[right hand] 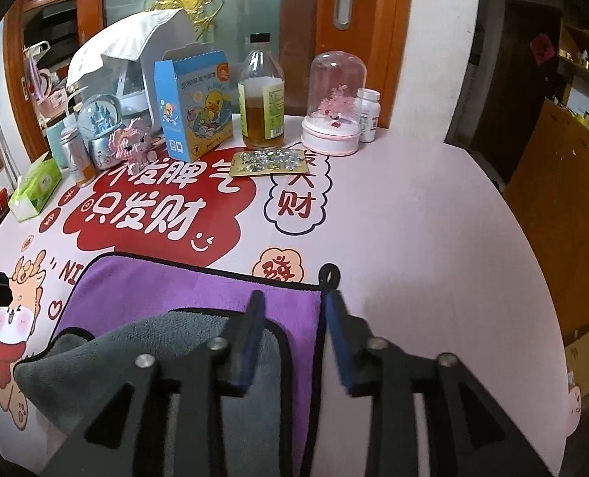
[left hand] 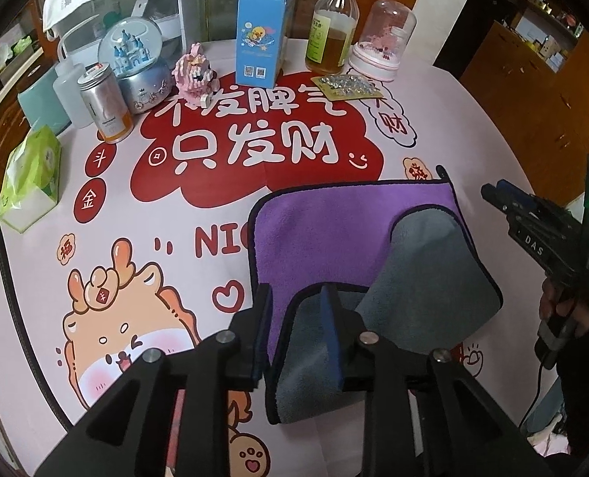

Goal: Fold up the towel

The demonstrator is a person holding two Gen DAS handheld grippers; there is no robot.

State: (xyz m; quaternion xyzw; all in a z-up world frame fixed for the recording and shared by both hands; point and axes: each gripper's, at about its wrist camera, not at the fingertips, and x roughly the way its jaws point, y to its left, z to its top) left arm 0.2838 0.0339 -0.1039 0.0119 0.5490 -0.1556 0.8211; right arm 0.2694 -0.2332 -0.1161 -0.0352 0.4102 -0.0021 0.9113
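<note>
Bottle (right hand: 262, 99), box (right hand: 193, 107) beyond towel (right hand: 167, 290)

Blue carton (left hand: 259, 30), oil bottle (left hand: 332, 31), snow globe (left hand: 135, 63) and tissue pack (left hand: 30, 183) are sitting far ahead of the fingers.

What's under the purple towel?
The purple towel lies on the cartoon tablecloth. It covers the end of the "NI" lettering; what else is beneath cannot be seen.

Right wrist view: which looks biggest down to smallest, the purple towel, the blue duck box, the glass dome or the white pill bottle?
1. towel, though nearest the camera
2. blue duck box
3. glass dome, close to the box
4. white pill bottle
</note>
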